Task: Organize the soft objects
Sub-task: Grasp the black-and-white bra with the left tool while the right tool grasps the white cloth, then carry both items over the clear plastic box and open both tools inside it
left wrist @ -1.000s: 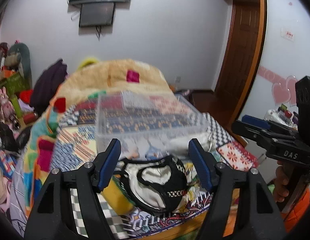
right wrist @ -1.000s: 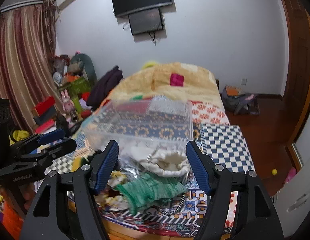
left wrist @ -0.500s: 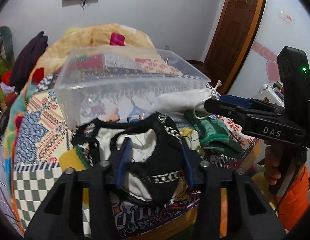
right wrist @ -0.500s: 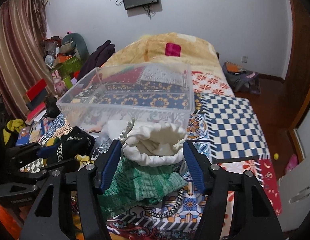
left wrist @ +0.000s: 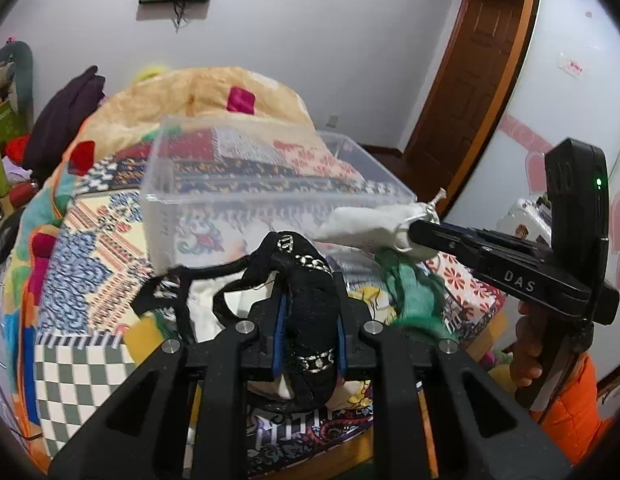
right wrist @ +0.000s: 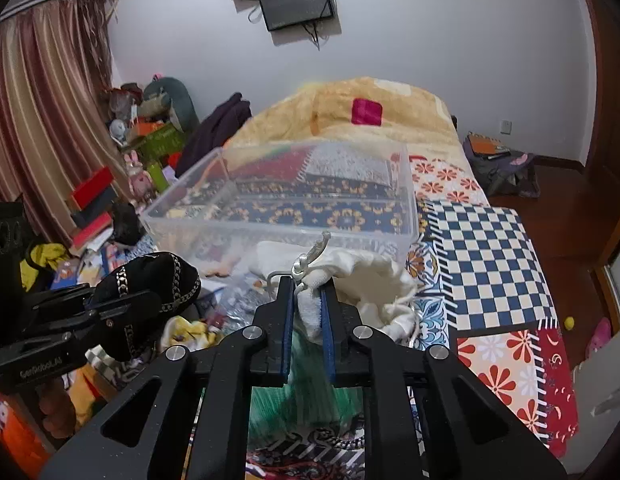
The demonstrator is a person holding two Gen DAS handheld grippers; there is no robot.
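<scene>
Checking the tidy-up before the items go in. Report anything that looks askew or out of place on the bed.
The clear plastic bin holds nothing, while a green knit item lies crumpled on the quilt in front of it. The left gripper pinches a black chain-trimmed garment; the right gripper pinches a white drawstring pouch.

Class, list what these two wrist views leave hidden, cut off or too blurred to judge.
- Left wrist view: the left gripper covers the lower part of the black chain-trimmed bag.
- Right wrist view: the right gripper hides most of the green knit item.
- Right wrist view: the white drawstring pouch covers part of the clear plastic bin front wall.
</scene>
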